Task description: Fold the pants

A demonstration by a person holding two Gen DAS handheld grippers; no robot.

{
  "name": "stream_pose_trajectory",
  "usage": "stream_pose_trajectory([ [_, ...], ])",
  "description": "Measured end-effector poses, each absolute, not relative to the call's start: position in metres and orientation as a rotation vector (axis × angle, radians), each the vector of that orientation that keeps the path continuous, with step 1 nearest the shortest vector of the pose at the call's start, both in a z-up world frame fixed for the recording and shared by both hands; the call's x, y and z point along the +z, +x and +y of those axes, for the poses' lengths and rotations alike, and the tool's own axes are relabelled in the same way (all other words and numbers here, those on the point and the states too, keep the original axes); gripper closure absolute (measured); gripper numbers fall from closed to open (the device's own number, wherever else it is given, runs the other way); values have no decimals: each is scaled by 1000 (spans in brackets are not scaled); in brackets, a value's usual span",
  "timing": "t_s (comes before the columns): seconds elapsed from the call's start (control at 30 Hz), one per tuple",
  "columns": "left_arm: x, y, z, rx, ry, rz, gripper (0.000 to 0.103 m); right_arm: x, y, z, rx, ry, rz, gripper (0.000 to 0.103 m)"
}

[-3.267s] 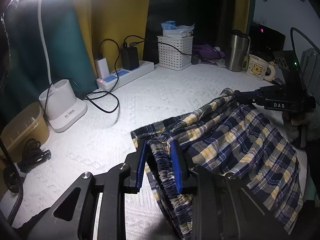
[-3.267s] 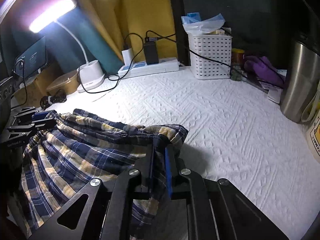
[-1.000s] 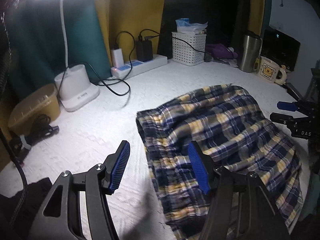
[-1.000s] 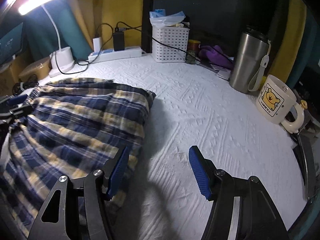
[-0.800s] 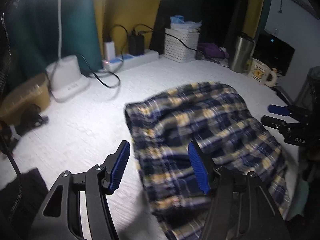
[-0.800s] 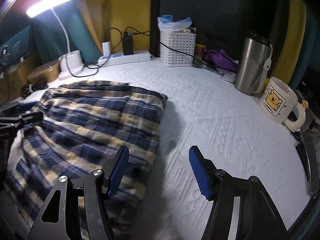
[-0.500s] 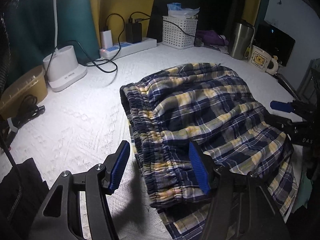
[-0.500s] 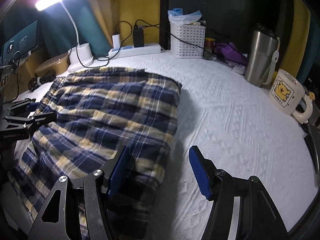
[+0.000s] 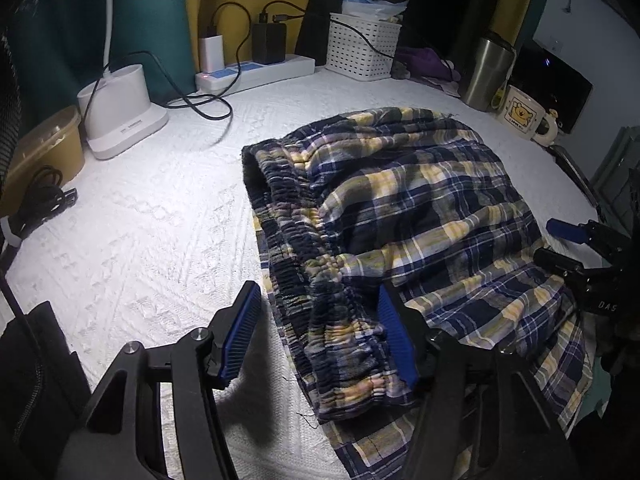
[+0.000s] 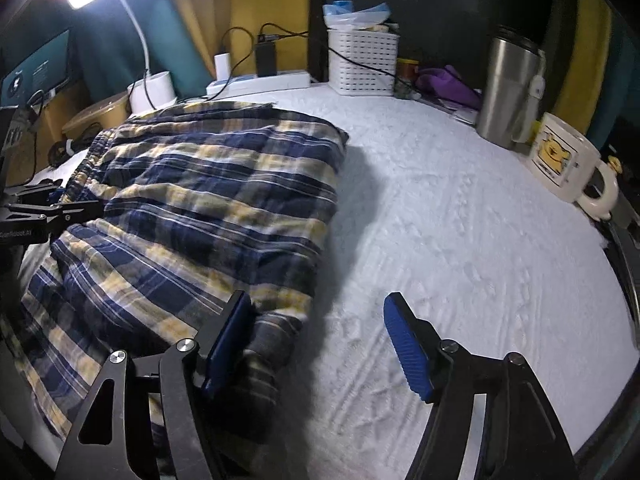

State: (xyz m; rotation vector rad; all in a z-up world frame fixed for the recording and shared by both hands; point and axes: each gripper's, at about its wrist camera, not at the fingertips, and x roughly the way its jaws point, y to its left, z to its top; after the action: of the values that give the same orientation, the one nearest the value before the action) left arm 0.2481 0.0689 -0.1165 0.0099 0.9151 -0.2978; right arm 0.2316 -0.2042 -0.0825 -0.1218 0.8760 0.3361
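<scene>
1. The plaid pants (image 9: 404, 216), already doubled over, lie on the white textured tabletop (image 9: 152, 220) toward its near edge, waistband (image 9: 312, 264) bunched at the left end and the lower layer trailing over that edge.
2. The left tool (image 9: 320, 332) stands released, its jaws having just narrowed a little and now straddling the waistband without pressing it; the right tool (image 10: 320, 340) is also released, its jaws having just widened, the left pad (image 10: 230, 338) resting against the cloth's right end and the other over bare tabletop.
3. Risk: the elastic waistband is thick and lumpy, so a pinch here could catch only the top layer and pull the fold apart.
4. Risk: the cloth hanging over the near edge could drag the stack off the tabletop if either end is lifted unevenly.
5. Risk: a wide sweep toward the far right corner could knock the bear mug (image 10: 564, 160) or the steel tumbler (image 10: 508, 92).
6. Hard to read: how far the pants hang below the near edge, how many layers lie under the top one, and whether the right tool's left pad actually bears on the fabric.
</scene>
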Motion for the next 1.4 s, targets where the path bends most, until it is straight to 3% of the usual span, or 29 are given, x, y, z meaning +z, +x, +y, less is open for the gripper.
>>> stream_pose_trajectory([
  [0.33,-108,242,62,-189,107,870,45,-83,210,-233,286,-79,857,30],
  [0.5,-87,222,70,-190,-13,826,45,-75,199,-252,256,-30,840,30],
  [0.93,-105,197,55,-188,-29,915,45,-78,179,-217,385,-44,833,30],
  [0.97,-106,197,56,-187,-34,920,45,-79,176,-217,403,-37,839,36],
  [1.0,-108,197,57,-187,-39,926,45,-81,174,-216,429,-21,851,49],
  [1.03,-109,196,57,-186,-42,932,45,-81,170,-216,436,-18,840,53],
  [1.1,-110,195,57,-184,-44,934,45,-80,166,-213,488,-3,845,88],
  [1.2,-110,195,57,-182,-51,938,45,-76,157,-210,491,-13,820,93],
  [1.4,-106,191,59,-185,-46,933,45,-62,140,-211,505,-6,780,95],
])
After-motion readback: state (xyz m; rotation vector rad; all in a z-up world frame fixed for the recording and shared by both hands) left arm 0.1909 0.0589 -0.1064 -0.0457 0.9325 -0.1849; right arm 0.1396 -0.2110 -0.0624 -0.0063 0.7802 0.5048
